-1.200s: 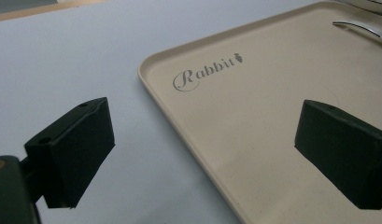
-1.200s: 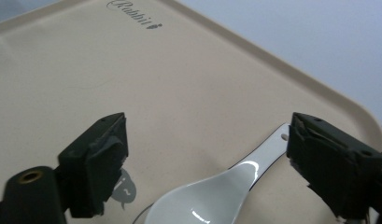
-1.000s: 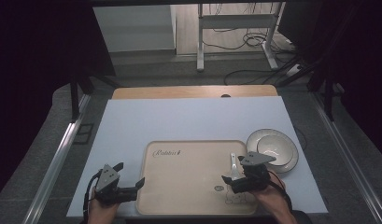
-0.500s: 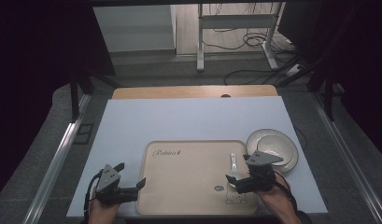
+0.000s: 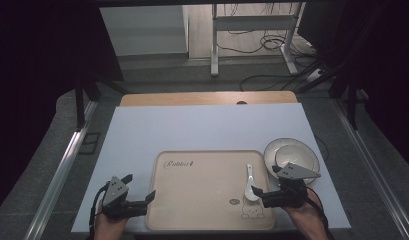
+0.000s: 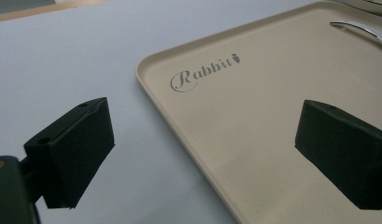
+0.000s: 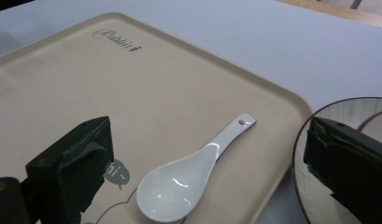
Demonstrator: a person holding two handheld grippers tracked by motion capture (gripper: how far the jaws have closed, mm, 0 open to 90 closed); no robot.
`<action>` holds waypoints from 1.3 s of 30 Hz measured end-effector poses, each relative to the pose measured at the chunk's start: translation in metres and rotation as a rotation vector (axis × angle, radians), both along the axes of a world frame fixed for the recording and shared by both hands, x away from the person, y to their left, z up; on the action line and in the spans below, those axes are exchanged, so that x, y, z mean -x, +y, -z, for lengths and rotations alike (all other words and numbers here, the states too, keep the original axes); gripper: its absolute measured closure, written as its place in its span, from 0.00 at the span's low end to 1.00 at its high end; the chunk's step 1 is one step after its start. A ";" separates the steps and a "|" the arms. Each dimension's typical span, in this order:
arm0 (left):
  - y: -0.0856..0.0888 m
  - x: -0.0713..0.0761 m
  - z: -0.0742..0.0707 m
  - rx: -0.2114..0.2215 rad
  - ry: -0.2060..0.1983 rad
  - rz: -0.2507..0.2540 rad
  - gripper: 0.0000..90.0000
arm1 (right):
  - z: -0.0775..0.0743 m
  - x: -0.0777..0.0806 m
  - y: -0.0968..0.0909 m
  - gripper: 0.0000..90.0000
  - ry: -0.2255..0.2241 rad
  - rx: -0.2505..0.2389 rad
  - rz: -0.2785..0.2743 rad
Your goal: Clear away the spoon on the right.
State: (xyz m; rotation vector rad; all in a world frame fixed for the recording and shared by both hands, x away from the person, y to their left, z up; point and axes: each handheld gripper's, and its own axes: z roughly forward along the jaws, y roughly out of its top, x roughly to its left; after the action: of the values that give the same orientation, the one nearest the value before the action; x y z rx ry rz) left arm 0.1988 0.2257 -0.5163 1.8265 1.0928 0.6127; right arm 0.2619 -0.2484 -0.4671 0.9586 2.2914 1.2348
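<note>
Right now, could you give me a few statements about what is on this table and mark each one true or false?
1. The white ceramic spoon lies on the beige plastic tray. True.
2. The right claw grips the spoon. False: its jaws stand open, and the spoon lies free.
3. The round white bowl sits on the tray. False: it rests on the white table, beside the tray's right edge.
4. The left claw is open, at the tray's left edge. True.
5. The tray bears printed writing. True.
</note>
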 end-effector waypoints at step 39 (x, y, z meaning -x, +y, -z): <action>-0.001 0.001 0.002 -0.023 -0.018 -0.001 0.04 | 0.025 0.032 -0.059 0.00 -0.070 -0.055 0.194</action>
State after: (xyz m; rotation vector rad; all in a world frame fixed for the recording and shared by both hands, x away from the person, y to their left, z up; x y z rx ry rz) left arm 0.1982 0.2251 -0.5180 1.8369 1.0789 0.6433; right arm 0.2300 -0.3073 -0.4925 1.1092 2.0665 1.2335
